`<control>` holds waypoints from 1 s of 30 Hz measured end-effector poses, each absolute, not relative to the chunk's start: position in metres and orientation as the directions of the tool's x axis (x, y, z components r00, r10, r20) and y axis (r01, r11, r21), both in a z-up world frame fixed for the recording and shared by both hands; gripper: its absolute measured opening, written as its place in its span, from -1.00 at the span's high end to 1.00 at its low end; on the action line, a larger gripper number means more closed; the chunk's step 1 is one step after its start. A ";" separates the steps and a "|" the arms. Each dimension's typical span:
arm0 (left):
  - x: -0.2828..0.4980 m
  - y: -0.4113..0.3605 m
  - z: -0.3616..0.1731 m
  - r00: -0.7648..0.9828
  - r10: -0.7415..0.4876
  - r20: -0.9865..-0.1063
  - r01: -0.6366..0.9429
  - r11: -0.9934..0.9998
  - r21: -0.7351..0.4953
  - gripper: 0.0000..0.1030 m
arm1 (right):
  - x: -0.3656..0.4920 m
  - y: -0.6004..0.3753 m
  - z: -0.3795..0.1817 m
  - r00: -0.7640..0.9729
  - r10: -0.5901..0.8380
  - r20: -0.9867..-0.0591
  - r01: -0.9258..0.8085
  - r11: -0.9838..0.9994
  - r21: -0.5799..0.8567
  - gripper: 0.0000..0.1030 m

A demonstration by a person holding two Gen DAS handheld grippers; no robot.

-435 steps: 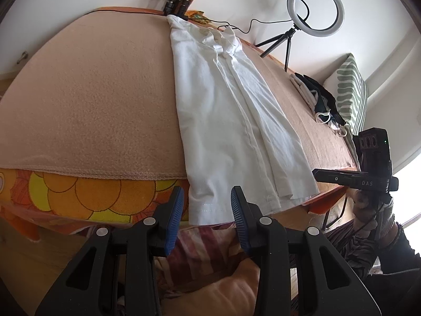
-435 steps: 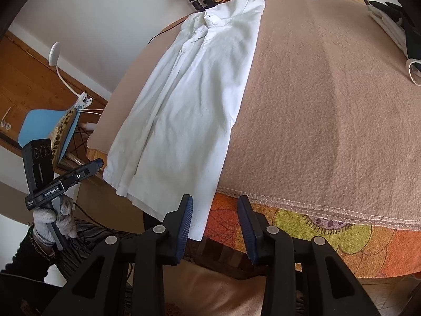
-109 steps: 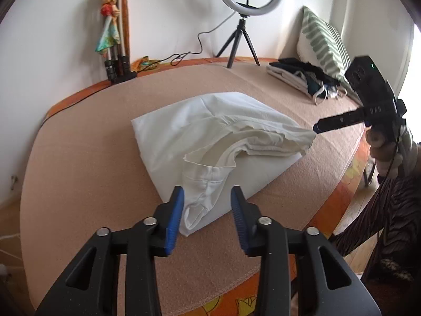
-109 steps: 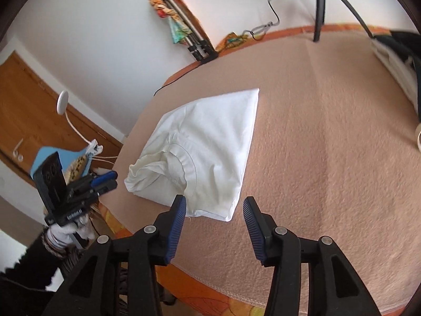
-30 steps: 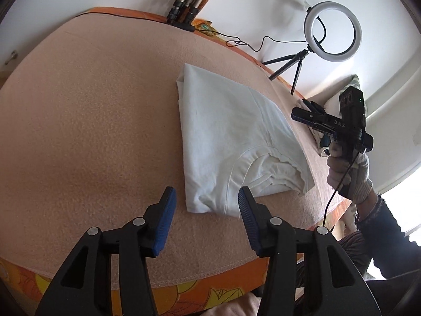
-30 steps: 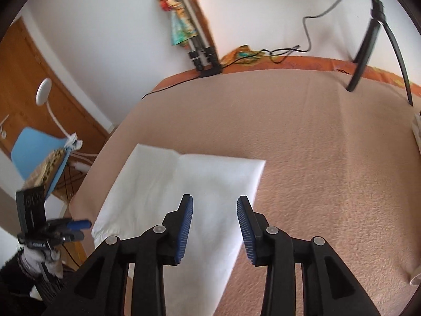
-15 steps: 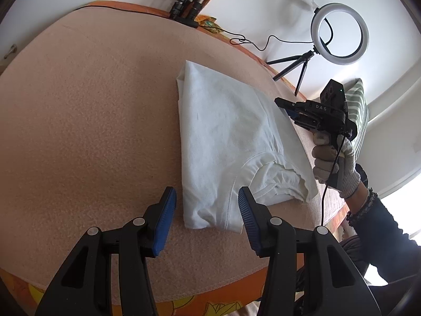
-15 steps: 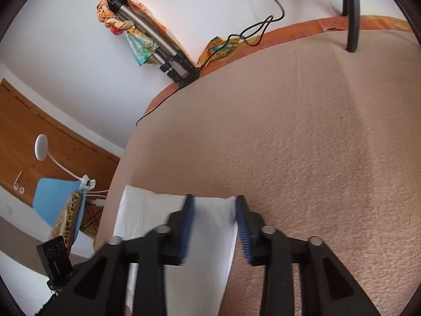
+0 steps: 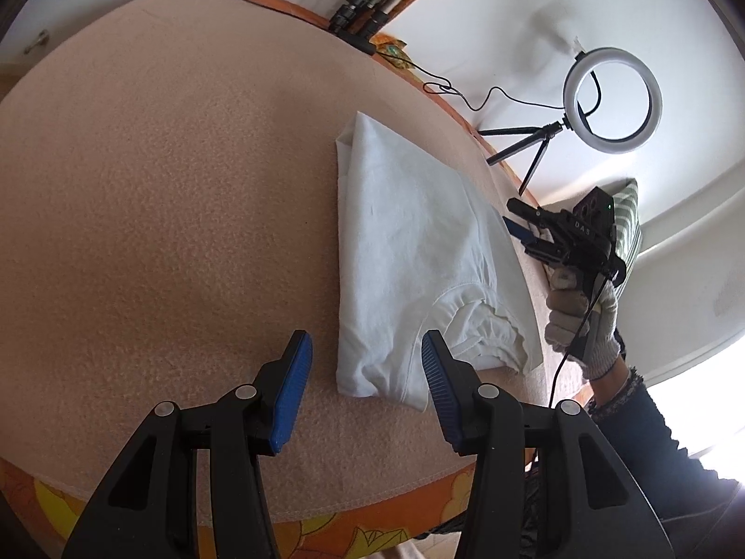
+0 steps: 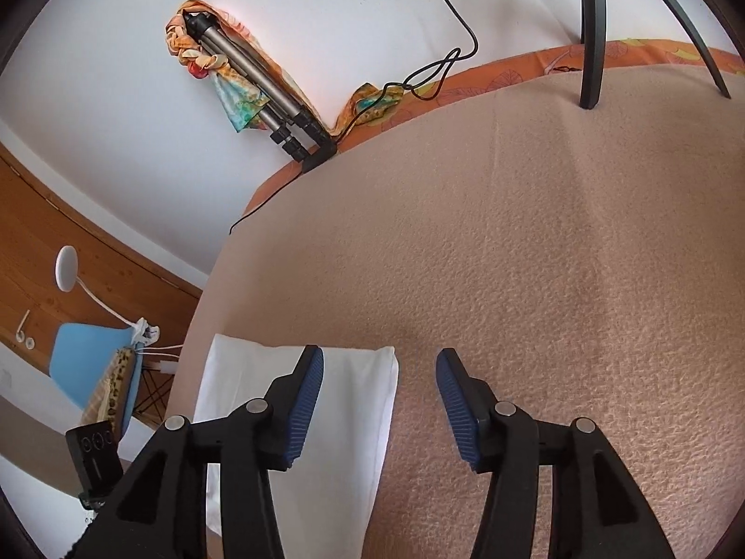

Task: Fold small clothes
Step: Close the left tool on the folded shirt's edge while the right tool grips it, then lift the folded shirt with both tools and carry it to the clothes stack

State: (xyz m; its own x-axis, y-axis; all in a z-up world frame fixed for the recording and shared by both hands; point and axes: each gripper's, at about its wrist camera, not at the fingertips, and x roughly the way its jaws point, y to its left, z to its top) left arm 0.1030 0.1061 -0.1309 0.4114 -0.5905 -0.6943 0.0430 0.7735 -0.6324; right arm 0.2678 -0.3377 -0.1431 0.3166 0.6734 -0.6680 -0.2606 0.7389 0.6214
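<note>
- While the left wrist view looks down on the bed, the left gripper [image 9: 363,382] hangs with its jaws apart and nothing pressed between them, just over the near corner of the folded white shirt [image 9: 409,251].
- That shirt lies flat on the tan blanket [image 9: 163,195], toward the bed's right side edge, its collar opening facing the near edge.
- Also in this view, the right gripper [image 9: 517,223], held by a gloved hand [image 9: 582,316], sits at the shirt's right border; its tips look parted.
- A ring light [image 9: 612,100] on a small tripod stands at the far edge, by the wall.
- From the right wrist view, the right gripper [image 10: 379,396] is opening; a corner of the shirt [image 10: 354,400] lies under its left finger, and the pads do not press it.
- Bare blanket [image 10: 535,256] fills the space beyond.
- A folded tripod [image 10: 260,102] wrapped in patterned cloth leans on the wall at the far edge.
</note>
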 end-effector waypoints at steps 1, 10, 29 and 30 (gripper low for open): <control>0.104 0.108 -0.134 0.402 -0.605 -0.687 0.025 0.758 -0.652 0.08 | 0.268 -0.338 -0.146 0.297 0.686 -0.664 -0.259 0.727 0.636 -0.05; 0.115 0.105 -0.147 0.378 -0.687 -0.621 -0.016 0.665 -0.746 0.08 | 0.266 -0.342 -0.162 0.224 0.784 -0.580 -0.231 0.620 0.750 -0.06; 0.134 0.066 -0.138 0.400 -0.543 -0.738 0.122 0.830 -0.544 0.77 | 0.259 -0.299 -0.159 0.210 0.757 -0.619 -0.287 0.653 0.701 0.58; 0.133 0.059 -0.136 0.408 -0.511 -0.756 0.150 0.855 -0.497 0.78 | 0.258 -0.296 -0.157 0.219 0.740 -0.636 -0.297 0.672 0.678 0.63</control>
State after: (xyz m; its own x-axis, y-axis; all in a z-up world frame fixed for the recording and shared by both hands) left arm 0.1327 0.0595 -0.1357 0.4084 -0.5110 -0.7564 0.1498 0.8549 -0.4967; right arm 0.2577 -0.2958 -0.1573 0.2195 0.7395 -0.6363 -0.2973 0.6719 0.6784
